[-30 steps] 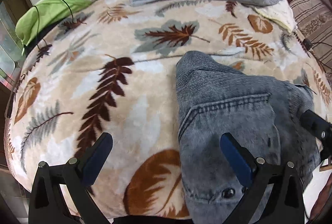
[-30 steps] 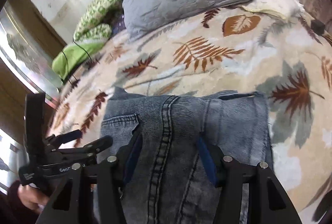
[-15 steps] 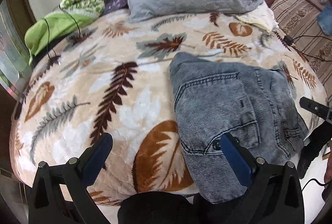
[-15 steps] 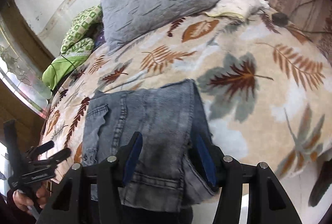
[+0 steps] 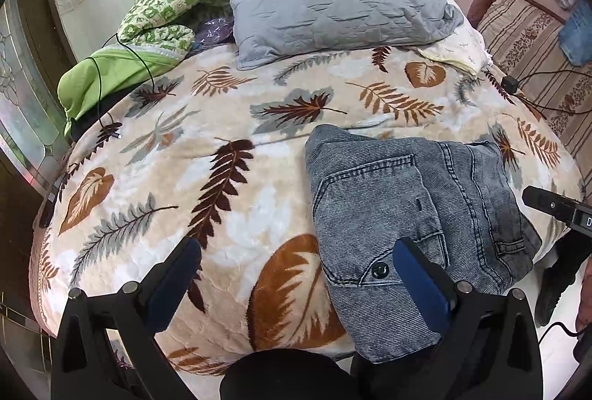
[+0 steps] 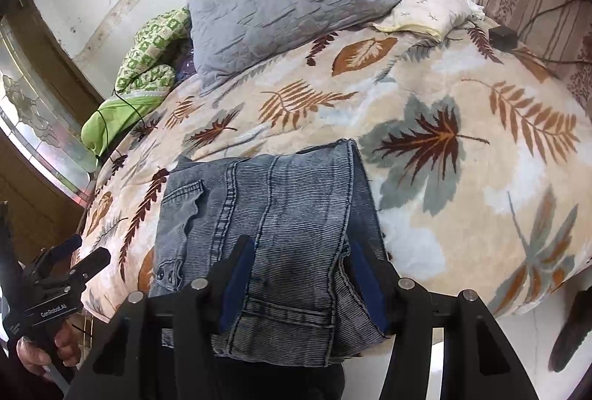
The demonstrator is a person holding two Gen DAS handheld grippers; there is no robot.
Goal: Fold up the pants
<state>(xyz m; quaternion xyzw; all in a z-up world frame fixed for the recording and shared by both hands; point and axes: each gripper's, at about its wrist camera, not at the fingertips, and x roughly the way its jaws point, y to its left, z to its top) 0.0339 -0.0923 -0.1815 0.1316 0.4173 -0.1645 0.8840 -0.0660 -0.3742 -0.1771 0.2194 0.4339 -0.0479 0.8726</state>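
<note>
The grey-blue jeans (image 5: 403, 204) lie folded into a compact stack on the near edge of the leaf-patterned blanket (image 5: 222, 155), back pocket up; they also show in the right wrist view (image 6: 266, 215). My left gripper (image 5: 296, 278) is open and empty, held back above the bed edge, its right pad over the jeans' near left corner. My right gripper (image 6: 299, 278) is open, its blue pads either side of the jeans' near edge without pinching it. The left gripper also shows at lower left in the right wrist view (image 6: 74, 255).
A grey pillow (image 5: 333, 4) and green bedding (image 5: 148, 37) lie at the head of the bed. A cream pillow (image 5: 462, 44) sits beside it. A striped sofa (image 5: 536, 41) with a charger and cable (image 5: 510, 83) stands on the right. A black cable (image 5: 107, 96) trails at left.
Both grippers have pulled back from the jeans toward the bed's near edge. The folded jeans stay put on the blanket.
</note>
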